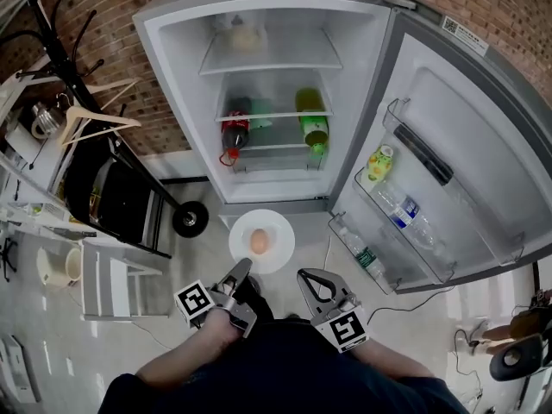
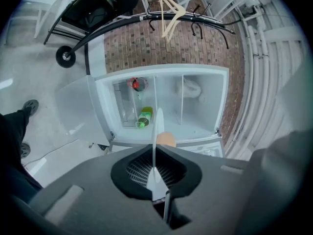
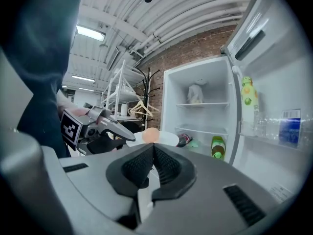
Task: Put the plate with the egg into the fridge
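Left gripper (image 1: 242, 270): jaws clenched on the near rim of the white plate (image 1: 280, 250), with the pads pinching only its edge. The plate juts straight out ahead of the jaws, held about level. The egg (image 1: 259, 241) sits loose at its middle, just beyond the fingertips. The edge grip likely keeps the pads off the egg and leaves the far rim free to go onto a shelf first. The level carry keeps the egg from rolling.

Right gripper (image 1: 304, 275): just to the right of the left one, jaws closed together on nothing, clear of the plate. Probably kept alongside as a spare.

Ahead of both grippers, past the plate's far rim, is the fridge (image 1: 172, 67). It is open and not yet reached; the plate hangs outside it, over the floor (image 1: 172, 335). Inside are a dark red-capped bottle (image 1: 235, 132), a green bottle (image 1: 314, 128) and a pale bagged item (image 1: 244, 37) up top, with bare shelf room around them.

The door (image 1: 483, 145) is swung wide, off to the right of the right gripper, with bottles (image 1: 404, 212) stowed in it. It is out of the path.

Step judged: carry-in, about midway. The next move calls for a flat, steady advance.
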